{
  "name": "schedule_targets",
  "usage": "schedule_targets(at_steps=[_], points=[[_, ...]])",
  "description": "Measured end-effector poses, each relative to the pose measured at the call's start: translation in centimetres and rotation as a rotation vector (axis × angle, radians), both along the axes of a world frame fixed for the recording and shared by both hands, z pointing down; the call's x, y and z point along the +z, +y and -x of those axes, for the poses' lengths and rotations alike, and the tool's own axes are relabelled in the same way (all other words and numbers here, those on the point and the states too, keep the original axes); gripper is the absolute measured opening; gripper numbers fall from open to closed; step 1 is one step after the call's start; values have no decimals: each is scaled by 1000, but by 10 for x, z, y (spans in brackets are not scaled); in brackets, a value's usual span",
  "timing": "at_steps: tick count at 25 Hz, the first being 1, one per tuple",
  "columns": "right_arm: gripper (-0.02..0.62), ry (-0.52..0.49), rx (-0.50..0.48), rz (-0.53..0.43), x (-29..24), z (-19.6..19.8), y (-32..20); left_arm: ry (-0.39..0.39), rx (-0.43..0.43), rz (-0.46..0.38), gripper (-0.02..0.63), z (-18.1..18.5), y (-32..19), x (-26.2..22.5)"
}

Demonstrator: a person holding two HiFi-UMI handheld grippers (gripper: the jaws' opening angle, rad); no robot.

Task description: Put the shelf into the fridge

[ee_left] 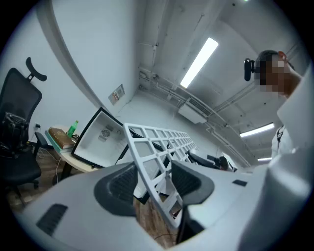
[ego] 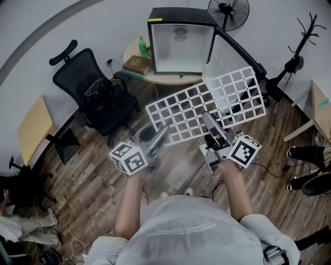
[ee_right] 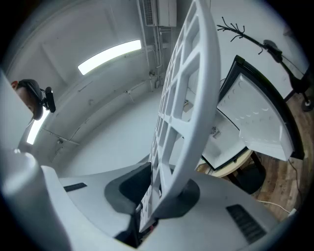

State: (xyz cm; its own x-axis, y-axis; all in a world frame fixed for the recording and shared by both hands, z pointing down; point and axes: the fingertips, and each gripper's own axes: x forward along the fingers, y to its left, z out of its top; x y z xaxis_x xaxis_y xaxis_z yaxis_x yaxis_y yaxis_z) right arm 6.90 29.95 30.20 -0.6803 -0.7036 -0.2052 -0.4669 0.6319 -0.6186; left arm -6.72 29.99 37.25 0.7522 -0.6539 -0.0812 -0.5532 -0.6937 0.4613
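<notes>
A white grid shelf (ego: 207, 106) hangs tilted in the air in front of me. My right gripper (ego: 209, 121) is shut on its near edge, and in the right gripper view the shelf (ee_right: 189, 88) stands pinched between the dark pads of that gripper (ee_right: 162, 191). My left gripper (ego: 160, 135) is at the shelf's lower left edge. In the left gripper view the shelf (ee_left: 152, 147) passes between the wide jaws of this gripper (ee_left: 153, 184) with gaps on both sides. The small black fridge (ego: 181, 46) stands open on a round table (ego: 165, 78), its white inside empty.
The fridge door (ego: 243, 52) swings out to the right. A green bottle (ego: 143, 46) and a book (ego: 137, 64) sit left of the fridge. A black office chair (ego: 95, 90) stands at left, a fan (ego: 227, 10) and coat stand (ego: 302, 36) behind, and a person's feet (ego: 310, 171) at right.
</notes>
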Motion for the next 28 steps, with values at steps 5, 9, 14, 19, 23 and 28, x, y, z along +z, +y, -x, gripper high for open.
schedule_targets(at_steps=[5, 9, 14, 19, 23, 28], points=[[51, -10, 3, -3, 3, -9, -11, -44, 6, -19, 201, -8, -12, -3], [52, -13, -8, -16, 3, -15, -25, -74, 6, -44, 201, -11, -22, -7], [53, 32, -21, -77, 6, -21, -30, -98, -1, -108, 201, -16, -23, -11], [99, 129, 6, -70, 23, -29, -48, -35, -19, -96, 201, -22, -31, -7], [100, 150, -21, -88, 28, -35, -56, -40, -47, -90, 201, -31, -36, 0], [100, 173, -63, -120, 34, -47, -62, -50, -91, -74, 201, -45, -37, 11]])
